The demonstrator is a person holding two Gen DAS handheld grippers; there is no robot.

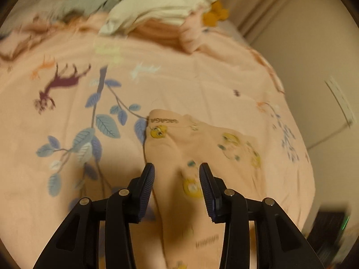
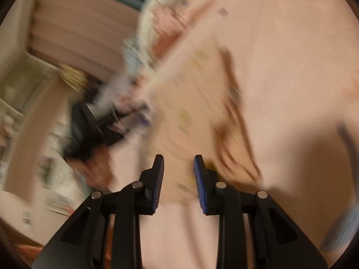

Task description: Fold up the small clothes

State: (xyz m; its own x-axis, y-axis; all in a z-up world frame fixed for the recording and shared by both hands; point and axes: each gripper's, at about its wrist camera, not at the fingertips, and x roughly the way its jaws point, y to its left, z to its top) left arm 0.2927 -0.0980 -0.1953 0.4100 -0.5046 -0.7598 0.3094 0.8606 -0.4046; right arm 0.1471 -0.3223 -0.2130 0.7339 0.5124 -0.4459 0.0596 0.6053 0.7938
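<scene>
A pink bedspread printed with leaves and deer fills both views, though the right wrist view is badly smeared. At its far edge a heap of clothes is cut off. A small peach garment lies beneath the downward-tilted left gripper, jaws apart, gripping nothing. The right gripper also stands open over cloth.

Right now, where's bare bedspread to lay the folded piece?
Free: the bedspread between the pink garment and the clothes pile, and left, over the leaf print. Crowded: the far edge, under that pile.
</scene>
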